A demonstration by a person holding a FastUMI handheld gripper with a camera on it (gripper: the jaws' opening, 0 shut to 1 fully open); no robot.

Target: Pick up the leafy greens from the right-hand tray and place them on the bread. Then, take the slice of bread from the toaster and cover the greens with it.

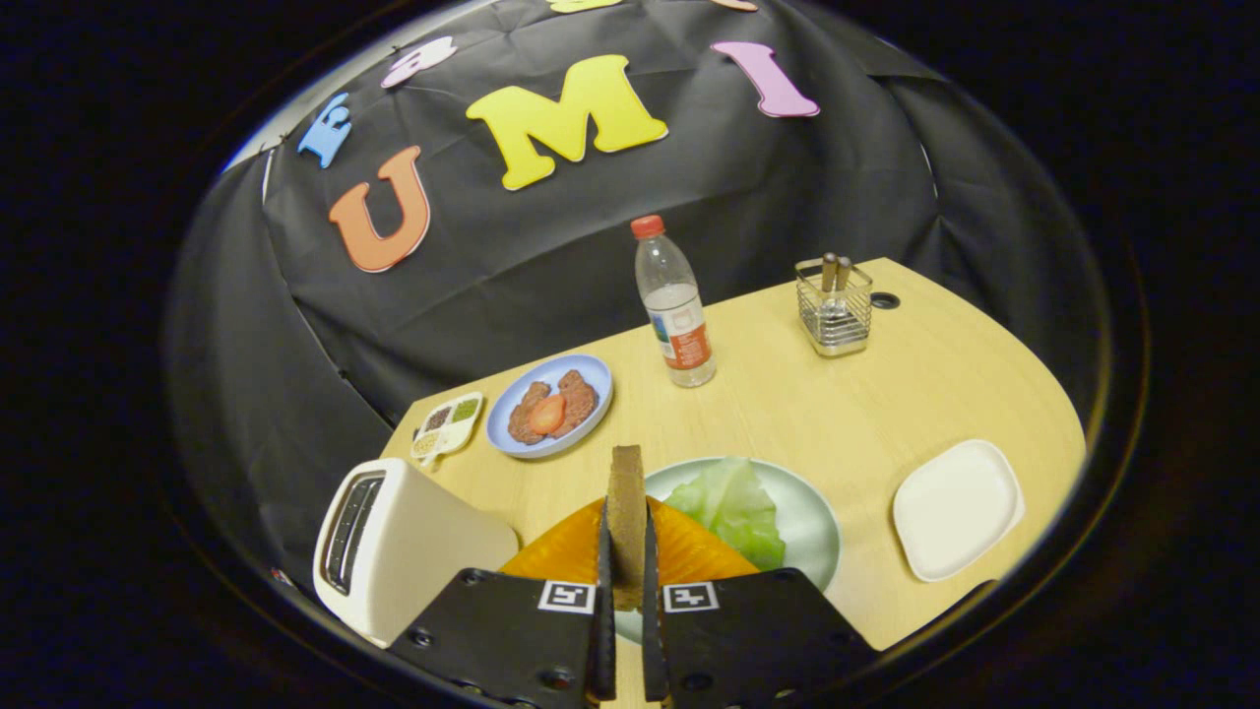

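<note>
From the gripper view, the gripper (627, 551) pinches a slice of bread (626, 507) edge-on between its two fingers, both pressing its faces, so the slice stands upright above the things below. Right beneath and just ahead of the fingers lies an orange, ridged piece (679, 551) whose make I cannot tell, and against its right side sit the leafy greens (733, 507), resting on a pale green plate (812, 522) on the table (847, 414). To the left, just beside the fingers, stands the cream toaster (394, 547) with its dark slot facing up. Beyond it lie a small compartment dish (448, 425) and a blue plate (591, 379) carrying brown patties and a red slice. Farther back stand a water bottle (674, 305) and a wire holder (835, 307). A white square tray (957, 507) sits well to the right of the greens.
</note>
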